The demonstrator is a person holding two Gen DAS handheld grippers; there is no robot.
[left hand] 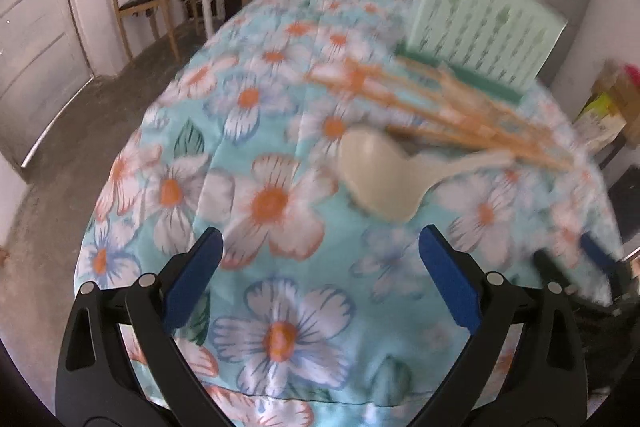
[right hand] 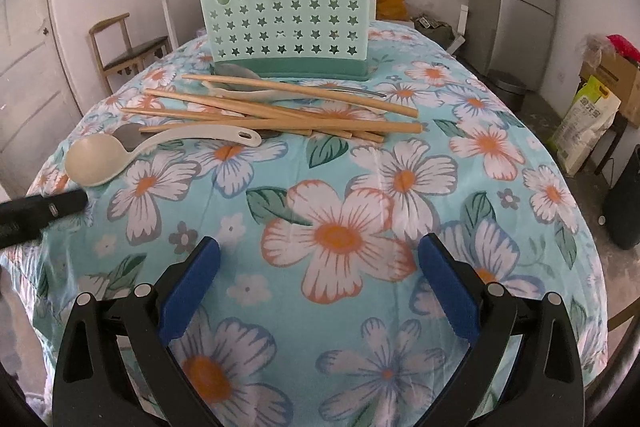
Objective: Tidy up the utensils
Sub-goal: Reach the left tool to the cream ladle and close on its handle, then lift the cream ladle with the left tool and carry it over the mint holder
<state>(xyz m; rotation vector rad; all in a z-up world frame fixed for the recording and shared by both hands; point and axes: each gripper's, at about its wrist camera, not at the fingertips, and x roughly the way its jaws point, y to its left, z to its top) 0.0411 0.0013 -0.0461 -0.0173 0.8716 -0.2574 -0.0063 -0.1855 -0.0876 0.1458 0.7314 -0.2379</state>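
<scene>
Nothing sorted yet: chopsticks [right hand: 280, 111] and cream ladle [right hand: 120, 157] lie before the seemingly empty holder [right hand: 286, 23]; left claw [left hand: 320, 283] and right claw [right hand: 318, 287] gape wide, holding nothing.

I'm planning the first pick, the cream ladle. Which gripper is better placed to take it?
Left. The left gripper is open with the cream ladle just ahead of its fingers. The right gripper, also open, sits farther from it, off to the side.

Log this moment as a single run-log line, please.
left gripper open, empty | right gripper open, empty | ladle, chopsticks on tablecloth | holder upright behind
</scene>
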